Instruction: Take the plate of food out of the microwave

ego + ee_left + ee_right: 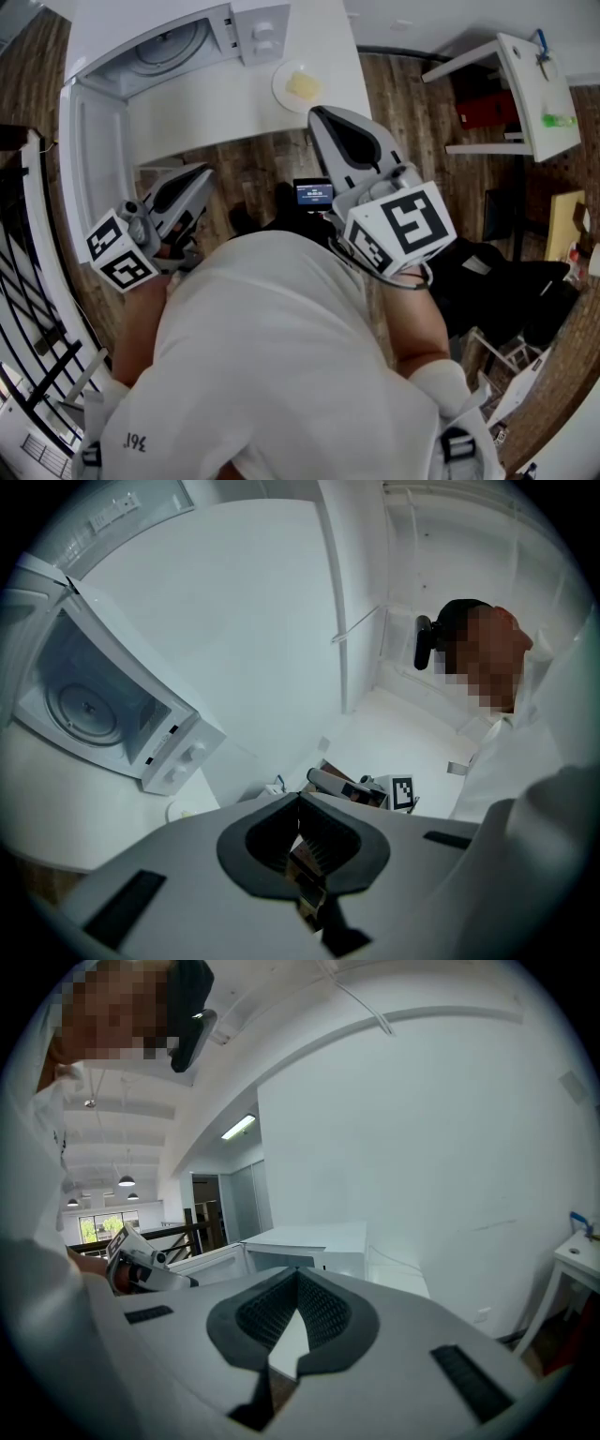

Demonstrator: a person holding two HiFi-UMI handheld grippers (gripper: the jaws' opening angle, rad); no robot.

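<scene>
Both jaws clenched empty; plate [279,90], seemingly with food [304,85], sits beside open microwave [169,47].

White table [216,117] is just out ahead of both grippers; microwave [173,47] sits on it, door swung open, up past the left gripper [199,176]; plate of food [300,86] rests on the tabletop right beyond the right gripper [323,117], beside the microwave.

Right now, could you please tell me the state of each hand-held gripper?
Left hand-held gripper: closed, holding nothing.
Right hand-held gripper: closed, holding nothing.
</scene>
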